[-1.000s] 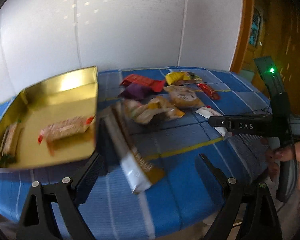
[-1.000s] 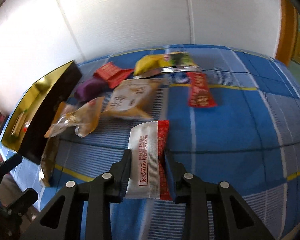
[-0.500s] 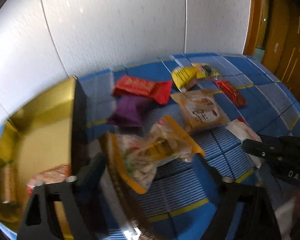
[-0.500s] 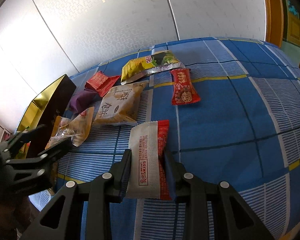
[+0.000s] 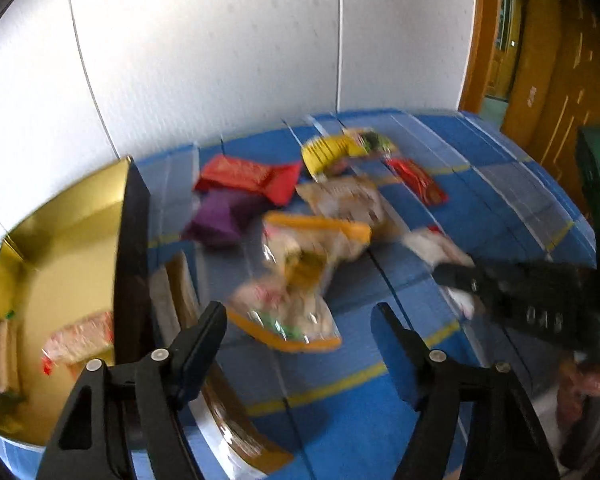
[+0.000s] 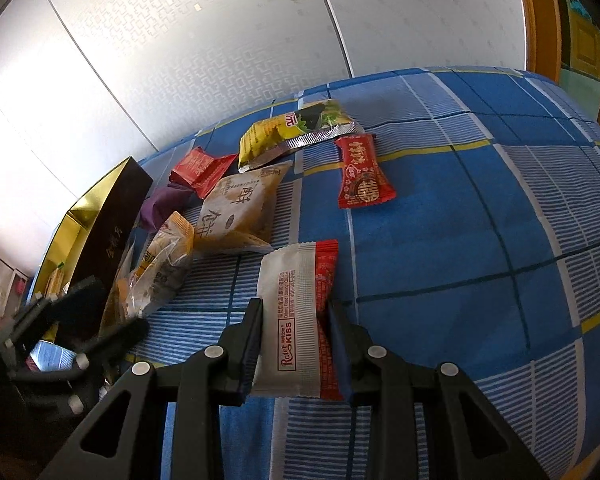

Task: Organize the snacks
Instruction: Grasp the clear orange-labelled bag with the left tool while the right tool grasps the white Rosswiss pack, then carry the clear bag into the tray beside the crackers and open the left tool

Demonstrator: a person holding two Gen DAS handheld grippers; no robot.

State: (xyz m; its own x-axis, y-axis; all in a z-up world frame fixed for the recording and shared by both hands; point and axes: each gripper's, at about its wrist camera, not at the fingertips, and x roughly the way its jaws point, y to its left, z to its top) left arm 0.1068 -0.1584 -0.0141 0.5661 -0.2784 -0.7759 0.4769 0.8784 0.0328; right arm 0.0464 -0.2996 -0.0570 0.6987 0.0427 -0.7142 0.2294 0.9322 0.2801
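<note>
left claw (image 5: 298, 322): jaws spread wide, low centre of frame | right claw (image 6: 294, 330): jaws closed on a packet, lower centre

In the right wrist view the blue checked tabletop (image 6: 480, 248) lies bare across its whole right side and near edge, so a gripper can pass freely there. The left is crowded: snack packets (image 6: 240, 208) lie packed together, touching or overlapping, beside the dark wall of the gold-lined box (image 6: 108, 220). The left gripper (image 6: 80, 320) hangs at the near left.
</note>
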